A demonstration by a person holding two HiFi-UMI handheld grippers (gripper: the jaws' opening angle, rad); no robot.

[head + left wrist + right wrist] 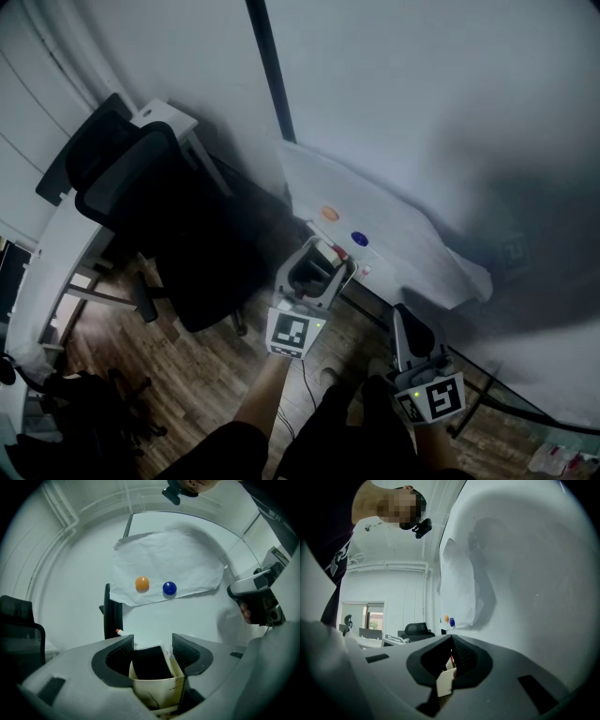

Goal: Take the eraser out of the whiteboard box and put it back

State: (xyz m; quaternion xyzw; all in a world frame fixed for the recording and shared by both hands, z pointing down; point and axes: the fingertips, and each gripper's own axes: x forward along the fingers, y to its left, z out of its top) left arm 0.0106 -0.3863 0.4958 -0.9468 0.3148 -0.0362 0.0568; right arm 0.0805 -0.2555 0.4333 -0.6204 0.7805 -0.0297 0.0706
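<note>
Inside cream whiteboard box (157,691), black eraser (149,663) stands on end, directly between jaws of left tool (152,642). Jaws stand apart, one each side of box top; cannot tell whether pads touch it. Box sits against whiteboard (187,616), below paper sheet (168,559) bearing orange magnet (142,583) and blue magnet (169,588). Right tool (452,644), held off to right, well apart from box, jaws drawn nearly together. Black office chair (178,225) at left.

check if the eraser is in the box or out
In: the black eraser stands inside the cream box, behind its front wall.
</note>
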